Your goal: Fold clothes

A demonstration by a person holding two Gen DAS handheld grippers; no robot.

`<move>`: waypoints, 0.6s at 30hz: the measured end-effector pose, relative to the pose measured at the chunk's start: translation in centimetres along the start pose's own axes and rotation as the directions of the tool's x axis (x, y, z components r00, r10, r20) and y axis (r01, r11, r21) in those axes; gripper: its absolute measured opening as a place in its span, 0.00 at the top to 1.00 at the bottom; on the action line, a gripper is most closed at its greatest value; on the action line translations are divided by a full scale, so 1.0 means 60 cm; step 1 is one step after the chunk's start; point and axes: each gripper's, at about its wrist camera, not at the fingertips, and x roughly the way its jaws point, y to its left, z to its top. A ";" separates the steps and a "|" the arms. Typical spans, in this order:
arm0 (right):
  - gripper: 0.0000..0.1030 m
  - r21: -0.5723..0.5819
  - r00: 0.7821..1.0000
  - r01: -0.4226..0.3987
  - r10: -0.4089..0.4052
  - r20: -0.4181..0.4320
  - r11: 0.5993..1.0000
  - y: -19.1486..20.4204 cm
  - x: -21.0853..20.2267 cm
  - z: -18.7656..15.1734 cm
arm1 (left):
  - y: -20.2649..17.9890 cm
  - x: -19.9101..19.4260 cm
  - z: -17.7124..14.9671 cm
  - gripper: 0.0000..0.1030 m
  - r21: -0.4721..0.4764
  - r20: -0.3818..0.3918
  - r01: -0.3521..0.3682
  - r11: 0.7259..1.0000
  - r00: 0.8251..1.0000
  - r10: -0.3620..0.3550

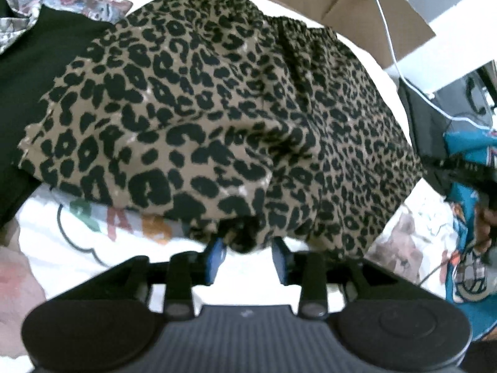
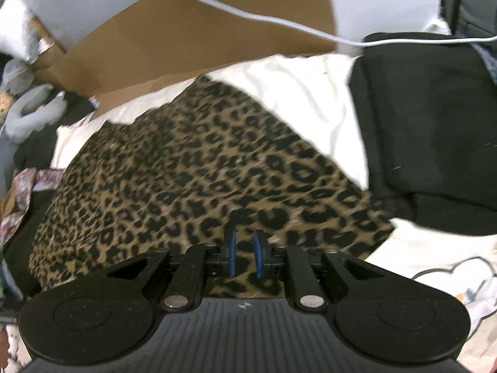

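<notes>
**Both jaws parted at the near hem of the leopard garment**

Jaws on my left gripper (image 1: pixel 248 253) stand apart in the lower middle of the left wrist view, blue pads (image 1: pixel 217 258) clear of each other. A bunched fold of the leopard-print garment (image 1: pixel 217 108) hangs between the fingertips at the cloth's near edge; I see no pad pressing on it. From there the garment fills the centre of the frame and runs to its gathered waistband at the upper middle. It lies on a white printed sheet (image 1: pixel 77 236), with a black cloth (image 1: pixel 37 71) at the left and a cardboard box (image 1: pixel 357 3) along the top.

In the right wrist view, my right gripper (image 2: pixel 244 253) sits at the lower middle with a narrow gap between its pads (image 2: pixel 231 253). Through that gap I see leopard print lying below the fingers, not pinched. The garment spreads from the fingertips across the left and centre. A black garment (image 2: pixel 435 124) occupies the right side, the cardboard box (image 2: pixel 202 31) the top, crossed by a white cable (image 2: pixel 279 21).
</notes>
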 end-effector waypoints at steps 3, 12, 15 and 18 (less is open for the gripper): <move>0.86 -0.009 0.999 -0.028 0.028 -0.028 1.000 0.018 0.013 -0.012 | 0.003 0.012 0.009 0.62 -0.010 0.009 0.008 1.000 1.000 -0.008; 0.86 -0.032 0.989 -0.107 0.103 -0.106 0.994 0.063 0.044 -0.055 | -0.002 0.018 0.030 0.60 -0.021 0.092 0.026 0.999 0.995 -0.024; 0.86 -0.048 0.981 -0.136 0.128 -0.146 0.989 0.080 0.060 -0.074 | 0.002 0.013 0.039 0.60 -0.038 0.155 0.027 0.999 0.988 -0.021; 0.86 -0.067 0.973 -0.163 0.149 -0.176 0.984 0.095 0.070 -0.085 | 0.012 0.017 0.055 0.60 -0.058 0.180 0.007 0.998 0.984 0.004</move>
